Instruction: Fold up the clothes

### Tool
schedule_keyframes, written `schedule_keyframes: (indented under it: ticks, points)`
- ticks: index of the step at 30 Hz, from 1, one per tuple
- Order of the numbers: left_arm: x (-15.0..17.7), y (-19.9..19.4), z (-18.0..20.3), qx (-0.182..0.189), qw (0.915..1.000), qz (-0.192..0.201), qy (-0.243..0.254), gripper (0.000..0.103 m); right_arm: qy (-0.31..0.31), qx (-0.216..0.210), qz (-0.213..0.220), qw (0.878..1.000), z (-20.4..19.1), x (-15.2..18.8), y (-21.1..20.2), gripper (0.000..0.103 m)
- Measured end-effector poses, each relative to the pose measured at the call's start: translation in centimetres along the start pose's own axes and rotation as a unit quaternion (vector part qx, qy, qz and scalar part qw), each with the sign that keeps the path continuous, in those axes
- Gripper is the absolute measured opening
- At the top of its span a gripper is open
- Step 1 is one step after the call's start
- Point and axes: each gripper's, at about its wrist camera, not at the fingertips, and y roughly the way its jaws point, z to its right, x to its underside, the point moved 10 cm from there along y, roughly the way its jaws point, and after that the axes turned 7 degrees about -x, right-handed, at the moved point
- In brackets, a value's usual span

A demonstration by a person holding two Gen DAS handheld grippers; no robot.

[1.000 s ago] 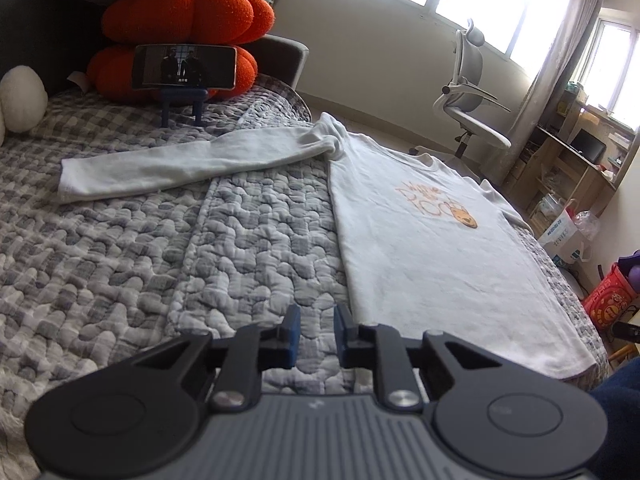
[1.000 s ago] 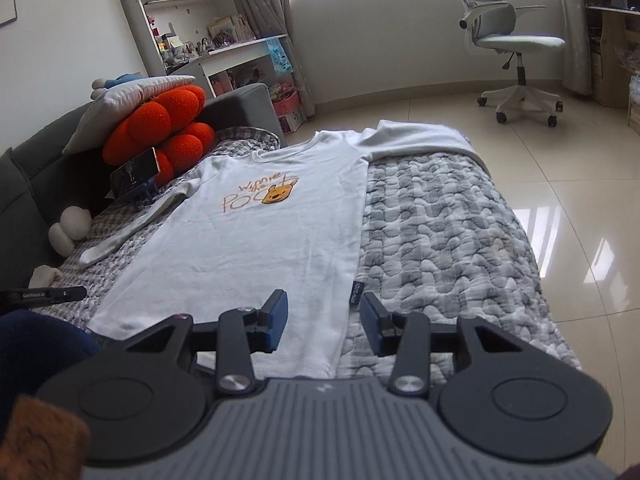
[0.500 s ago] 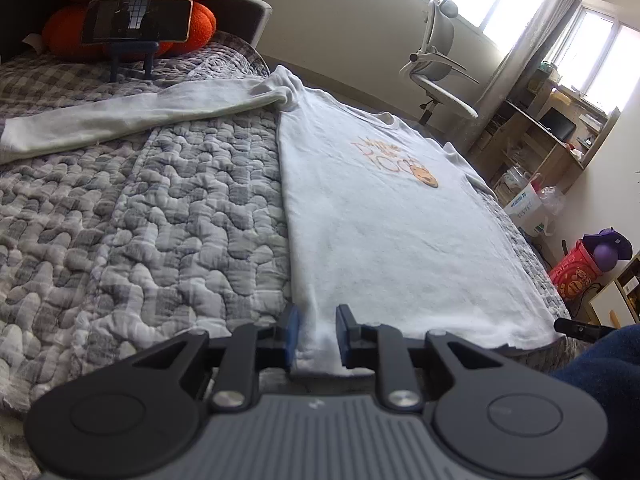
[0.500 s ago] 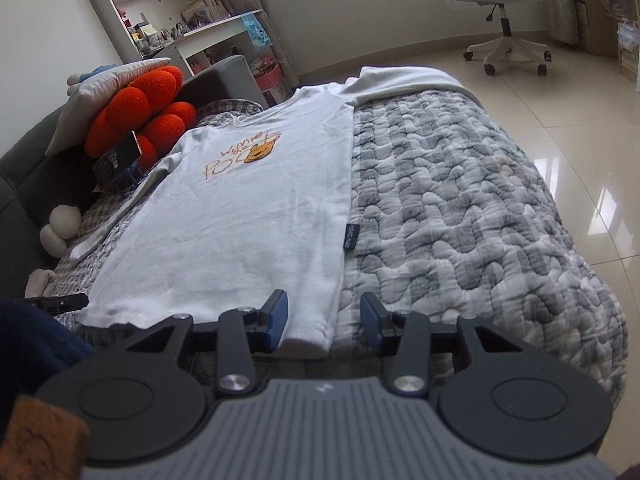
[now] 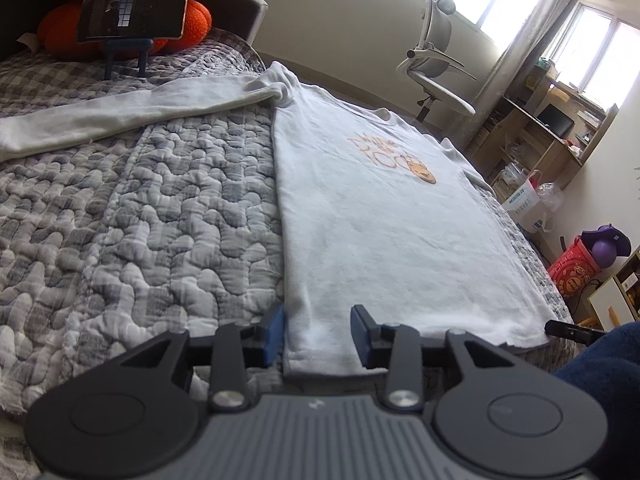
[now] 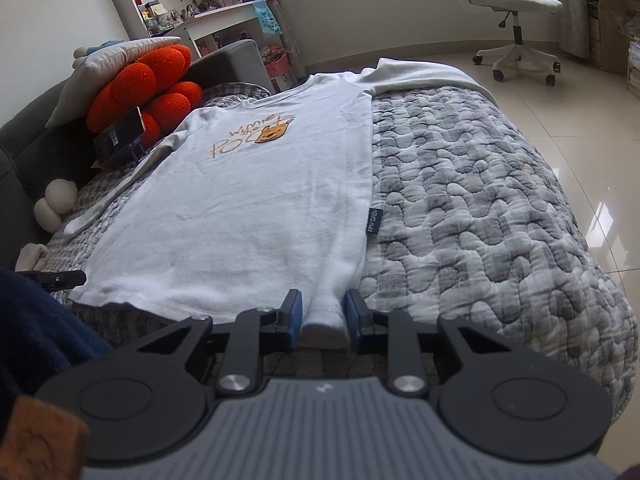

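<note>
A white long-sleeved shirt (image 5: 376,216) with an orange bear print lies flat, front up, on the grey quilted bed (image 5: 140,220). Its sleeves stretch out to both sides. My left gripper (image 5: 318,336) is open, with the shirt's bottom left hem corner between its fingers. My right gripper (image 6: 322,320) is open around the bottom right hem corner of the shirt (image 6: 260,208), and the cloth bunches a little between the fingers.
Orange cushions (image 6: 148,92) and a phone on a blue stand (image 5: 132,20) sit at the head of the bed. A white office chair (image 6: 516,4) stands on the tiled floor beyond. Shelves, a desk and bags line the walls.
Both grippers have moved forward and down to the shirt's hem. The left gripper has opened wider around its corner. The right gripper's fingers now straddle the other corner.
</note>
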Motion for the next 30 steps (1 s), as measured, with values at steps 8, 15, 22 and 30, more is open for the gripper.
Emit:
schedule_keyframes:
  ticks: [8, 15, 22, 30]
  points:
    - [0.0, 0.0, 0.5, 0.005, 1.0, 0.004, 0.003, 0.05, -0.019, 0.008, -0.004, 1.0, -0.5, 0.1, 0.3, 0.033]
    - [0.0, 0.1, -0.3, -0.028, 0.9995, -0.003, 0.013, 0.004, -0.006, 0.022, 0.01, 1.0, 0.1, 0.0, -0.1, 0.008]
    - [-0.7, -2.1, 0.3, -0.033, 0.9993, 0.012, 0.009, 0.003, -0.004, 0.016, 0.035, 0.999, -0.4, -1.3, -2.4, 0.007]
    - [0.5, -0.7, 0.0, -0.051, 0.9985, -0.005, 0.021, 0.003, 0.005, 0.032, 0.026, 0.999, 0.8, -0.6, -1.9, 0.007]
